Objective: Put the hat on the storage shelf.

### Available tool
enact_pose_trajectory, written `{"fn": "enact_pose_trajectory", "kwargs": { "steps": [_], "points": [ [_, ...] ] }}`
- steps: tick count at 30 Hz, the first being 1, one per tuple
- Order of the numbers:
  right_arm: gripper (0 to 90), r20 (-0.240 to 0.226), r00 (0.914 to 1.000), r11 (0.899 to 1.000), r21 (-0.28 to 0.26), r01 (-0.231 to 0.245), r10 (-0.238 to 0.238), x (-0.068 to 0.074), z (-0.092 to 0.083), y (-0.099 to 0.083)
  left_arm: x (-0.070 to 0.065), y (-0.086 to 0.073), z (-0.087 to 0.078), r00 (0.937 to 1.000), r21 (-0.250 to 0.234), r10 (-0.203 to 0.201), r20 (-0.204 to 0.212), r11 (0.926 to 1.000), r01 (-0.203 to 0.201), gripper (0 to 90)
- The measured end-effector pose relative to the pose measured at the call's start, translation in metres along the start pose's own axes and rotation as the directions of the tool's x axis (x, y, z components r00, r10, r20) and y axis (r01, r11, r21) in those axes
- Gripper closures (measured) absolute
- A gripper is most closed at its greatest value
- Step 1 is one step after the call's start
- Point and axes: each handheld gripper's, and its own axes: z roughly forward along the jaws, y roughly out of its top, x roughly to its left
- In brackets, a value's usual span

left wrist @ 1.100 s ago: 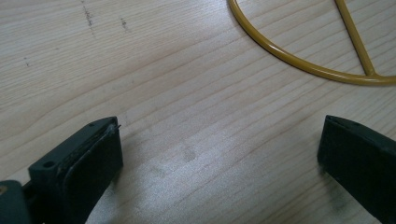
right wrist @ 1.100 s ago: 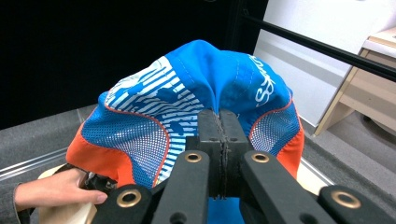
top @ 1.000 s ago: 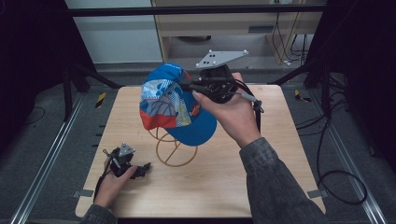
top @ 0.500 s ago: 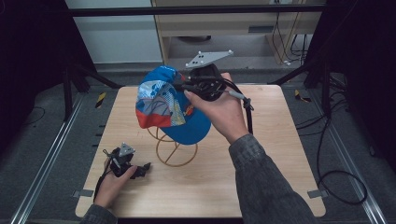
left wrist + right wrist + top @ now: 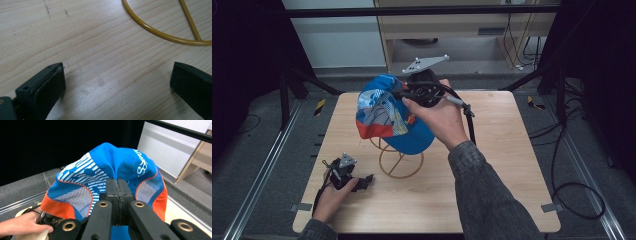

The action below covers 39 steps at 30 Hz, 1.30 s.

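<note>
One blue-and-orange mesh fabric cap (image 5: 384,117), crown pinched in the right gripper's (image 5: 404,95) closed jaws, hung above the yellow wire stand (image 5: 399,160); centring it before release seemed wise. Left gripper (image 5: 362,181), jaws open, rested on the surface beside the stand.

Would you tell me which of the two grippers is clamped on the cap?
The right gripper: its jaws pinch the blue cap fabric above the wire stand. The left gripper rests open on the table.
</note>
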Motion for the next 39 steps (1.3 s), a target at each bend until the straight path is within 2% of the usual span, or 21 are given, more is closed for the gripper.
{"fn": "enact_pose_trajectory", "kwargs": {
  "steps": [6,9,29,39],
  "points": [
    [90.0,-0.011,0.9999,1.000,0.022,-0.006,0.007,0.002,0.011,-0.005,0.000,0.000,0.000,1.0000,0.001,0.000,0.001,1.0000,0.000,0.0],
    [90.0,-0.014,0.9999,0.999,0.038,0.006,-0.006,0.005,0.015,-0.005,0.000,0.000,0.000,1.0000,0.001,0.000,0.001,1.0000,0.000,0.0],
    [90.0,-0.018,0.9998,0.997,0.071,0.013,-0.011,0.010,0.029,-0.007,0.000,0.000,0.000,1.0000,0.001,0.000,0.001,1.0000,0.000,0.0],
    [90.0,-0.016,0.9999,0.995,0.098,-0.003,0.004,0.007,0.035,-0.018,0.000,0.000,0.000,1.0000,0.002,0.002,0.000,1.0000,-0.002,0.0]
  ]
}}
